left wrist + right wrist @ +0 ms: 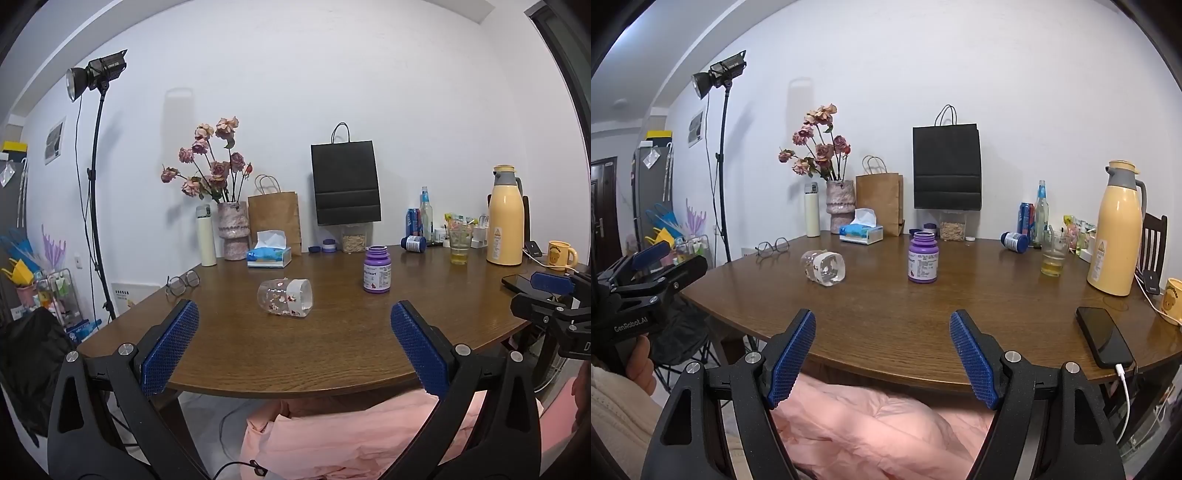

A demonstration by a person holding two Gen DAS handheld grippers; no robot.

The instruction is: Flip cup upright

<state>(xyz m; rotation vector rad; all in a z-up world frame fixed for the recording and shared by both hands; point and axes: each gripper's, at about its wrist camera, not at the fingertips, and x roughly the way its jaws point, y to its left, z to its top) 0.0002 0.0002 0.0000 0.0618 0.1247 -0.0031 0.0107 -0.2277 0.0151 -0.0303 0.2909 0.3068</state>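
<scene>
The surface (pixel 332 343) is brown wood with visible grain and a soft sheen. On it the cup (pixel 285 297) lies clear and glossy, printed with small flowers. The left gripper (pixel 294 317) and right gripper (pixel 882 328) have matt black plastic arms, bright metal bolts and rough, dimpled blue pads (pixel 170 343). The purple bottle (pixel 376 269) looks like smooth plastic; both bags are matt paper.

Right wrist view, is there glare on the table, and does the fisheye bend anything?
Right wrist view: soft glare on the table near the yellow thermos, and the table edge bows. Left wrist view: same bowing, the light stand curves, and the clear cup stays sharp.
</scene>
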